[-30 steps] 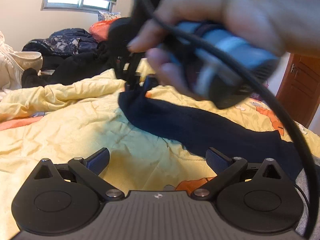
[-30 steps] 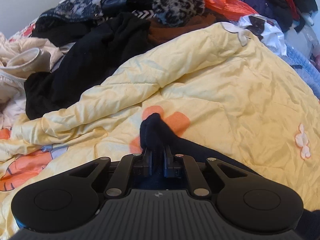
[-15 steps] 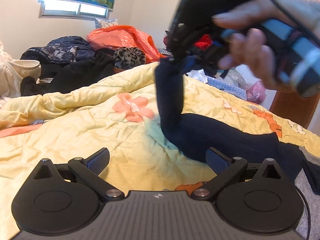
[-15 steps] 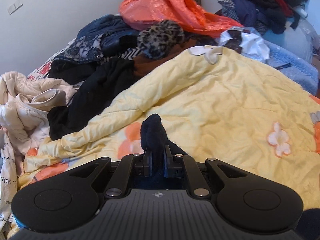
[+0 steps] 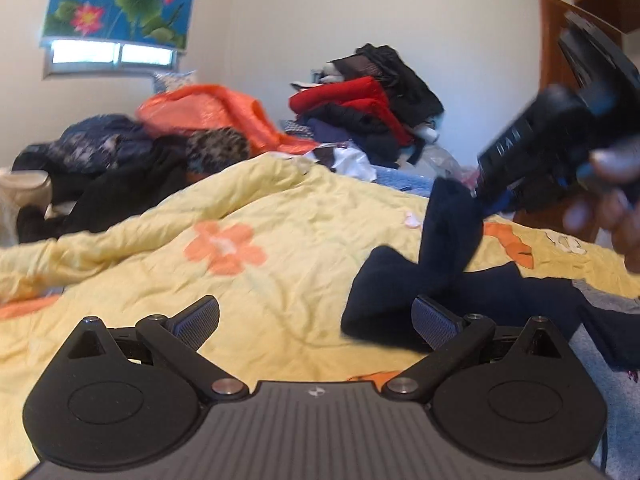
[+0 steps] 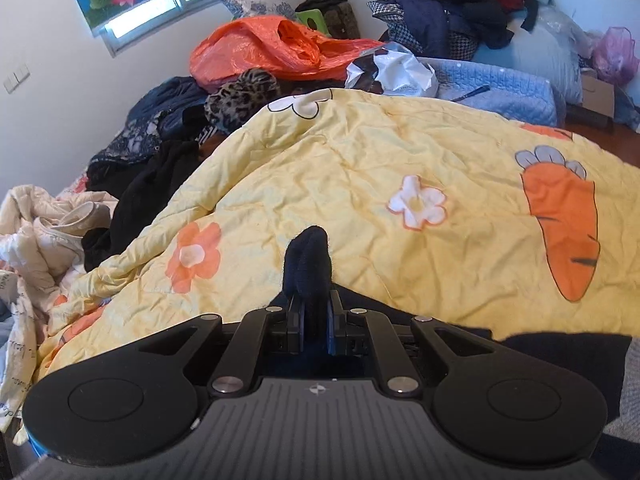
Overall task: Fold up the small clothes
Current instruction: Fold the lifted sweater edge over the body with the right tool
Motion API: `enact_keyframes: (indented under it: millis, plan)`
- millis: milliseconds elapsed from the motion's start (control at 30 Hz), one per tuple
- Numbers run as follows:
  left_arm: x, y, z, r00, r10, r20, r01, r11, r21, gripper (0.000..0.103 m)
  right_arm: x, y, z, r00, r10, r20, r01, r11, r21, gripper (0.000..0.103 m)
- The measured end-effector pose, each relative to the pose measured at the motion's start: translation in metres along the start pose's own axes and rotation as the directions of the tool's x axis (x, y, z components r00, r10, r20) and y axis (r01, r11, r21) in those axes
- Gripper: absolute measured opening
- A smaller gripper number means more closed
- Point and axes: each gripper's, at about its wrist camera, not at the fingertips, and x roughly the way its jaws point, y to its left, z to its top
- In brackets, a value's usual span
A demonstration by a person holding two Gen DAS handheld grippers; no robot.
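Navy fabric, a small dark garment (image 5: pixel 448 280), lies on the yellow quilt (image 5: pixel 256 280) with one end pulled up off the bedding. That raised end is pinched in the right gripper (image 6: pixel 315 320), whose two fingers are closed tight on a bunched tip of the cloth that pokes out past them. In the left wrist view the same gripper appears at the upper right, blurred, with the person's hand (image 5: pixel 608 196) wrapped around its handle, and the strip of garment hangs from it down to the rest of the cloth, which lies doubled over on the quilt (the fold's far edge is hard to make out).

The left gripper (image 5: pixel 316 318) hangs low above the quilt with its fingers spread wide and nothing between them; its right finger sits just in front of the dark cloth, and contact cannot be told.

The quilt carries orange flowers, a white flower and a carrot print (image 6: pixel 564 224). Beyond it sit an orange plastic bag (image 6: pixel 272 48), a leopard-print item (image 6: pixel 240 96), black and cream clothes at the left, and a red and dark clothing pile (image 5: pixel 360 108) against the wall under a lotus-patterned blind (image 5: pixel 120 0).
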Motion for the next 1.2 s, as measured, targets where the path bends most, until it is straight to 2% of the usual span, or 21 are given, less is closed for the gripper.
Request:
enact_keyframes:
  millis: [100, 267, 333, 367, 400, 433, 500, 533, 567, 600, 667, 700, 767, 800, 833, 867, 900, 933, 1000, 1033, 1200]
  plan:
    - [0.0, -0.015, 0.005, 0.999, -0.049, -0.004, 0.05, 0.996, 0.079, 0.103, -0.007, -0.017, -0.012, 1.0, 0.018, 0.009, -0.018, 1.0, 0.008, 0.015]
    - [0.011, -0.026, 0.016, 0.996, -0.091, -0.024, 0.094, 0.988, 0.127, 0.103, -0.006, -0.049, -0.031, 0.999, 0.04, 0.027, -0.042, 0.997, 0.061, 0.015]
    - [0.021, -0.033, 0.022, 0.984, -0.165, -0.072, 0.174, 0.972, 0.157, 0.103, -0.006, -0.057, -0.036, 0.998, 0.055, 0.033, -0.057, 0.995, 0.081, 0.015]
    - [0.028, -0.036, 0.023, 0.97, -0.216, -0.113, 0.232, 0.959, 0.161, 0.103, -0.006, -0.06, -0.037, 0.998, 0.056, 0.038, -0.059, 0.995, 0.086, 0.015]
    - [0.036, -0.037, 0.025, 0.948, -0.278, -0.152, 0.299, 0.944, 0.141, 0.103, -0.007, -0.061, -0.037, 0.997, 0.062, 0.042, -0.066, 0.994, 0.093, 0.015]
    - [0.043, -0.04, 0.026, 0.936, -0.308, -0.171, 0.332, 0.934, 0.132, 0.103, -0.008, -0.062, -0.037, 0.996, 0.075, 0.047, -0.079, 0.992, 0.095, 0.015]
    - [0.054, -0.046, 0.027, 0.94, -0.294, -0.174, 0.322, 0.932, 0.167, 0.103, -0.011, -0.061, -0.037, 0.996, 0.08, 0.051, -0.084, 0.993, 0.085, 0.015]
    - [0.061, -0.045, 0.03, 0.934, -0.304, -0.186, 0.334, 0.929, 0.16, 0.103, -0.012, -0.061, -0.038, 0.995, 0.085, 0.052, -0.089, 0.992, 0.085, 0.015]
    - [0.069, -0.043, 0.032, 0.919, -0.328, -0.218, 0.361, 0.923, 0.136, 0.103, -0.012, -0.061, -0.038, 0.994, 0.093, 0.053, -0.097, 0.992, 0.084, 0.016]
    - [0.077, -0.042, 0.034, 0.912, -0.336, -0.236, 0.37, 0.922, 0.117, 0.103, -0.013, -0.061, -0.039, 0.994, 0.094, 0.054, -0.098, 0.992, 0.078, 0.016]
    - [0.088, -0.04, 0.036, 0.915, -0.312, -0.256, 0.352, 0.927, 0.13, 0.102, -0.014, -0.061, -0.041, 0.993, 0.103, 0.058, -0.107, 0.992, 0.07, 0.016]
    - [0.094, -0.039, 0.037, 0.911, -0.313, -0.269, 0.354, 0.927, 0.121, 0.102, -0.014, -0.061, -0.042, 0.992, 0.108, 0.06, -0.112, 0.991, 0.071, 0.016]
    - [0.11, -0.035, 0.035, 0.877, -0.344, -0.336, 0.382, 0.923, 0.052, 0.088, -0.014, -0.063, -0.043, 0.991, 0.116, 0.066, -0.121, 0.989, 0.079, 0.016]
    - [0.117, -0.034, 0.032, 0.862, -0.341, -0.374, 0.38, 0.924, 0.033, 0.069, -0.014, -0.065, -0.044, 0.991, 0.12, 0.066, -0.125, 0.989, 0.083, 0.016]
    - [0.124, -0.035, 0.029, 0.859, -0.316, -0.403, 0.359, 0.933, 0.033, 0.058, -0.014, -0.066, -0.045, 0.991, 0.118, 0.064, -0.124, 0.989, 0.085, 0.016]
    - [0.128, -0.037, 0.027, 0.862, -0.299, -0.41, 0.349, 0.936, 0.049, 0.055, -0.013, -0.067, -0.046, 0.991, 0.12, 0.065, -0.125, 0.988, 0.087, 0.016]
    - [0.129, -0.038, 0.026, 0.861, -0.305, -0.407, 0.356, 0.933, 0.055, 0.047, -0.014, -0.068, -0.048, 0.991, 0.119, 0.066, -0.125, 0.988, 0.088, 0.016]
    - [0.129, -0.038, 0.027, 0.859, -0.312, -0.407, 0.362, 0.931, 0.051, 0.034, -0.013, -0.068, -0.049, 0.991, 0.115, 0.065, -0.12, 0.989, 0.087, 0.016]
    - [0.122, -0.04, 0.029, 0.862, -0.313, -0.399, 0.368, 0.928, 0.067, 0.017, -0.012, -0.07, -0.051, 0.992, 0.108, 0.068, -0.113, 0.99, 0.084, 0.016]
    - [0.12, -0.041, 0.031, 0.863, -0.311, -0.399, 0.368, 0.927, 0.073, 0.014, -0.013, -0.07, -0.052, 0.992, 0.102, 0.076, -0.108, 0.99, 0.088, 0.016]
    - [0.107, -0.049, 0.04, 0.874, -0.312, -0.373, 0.369, 0.925, 0.091, 0.01, -0.031, -0.069, -0.048, 0.986, 0.114, 0.123, -0.124, 0.989, 0.077, 0.016]
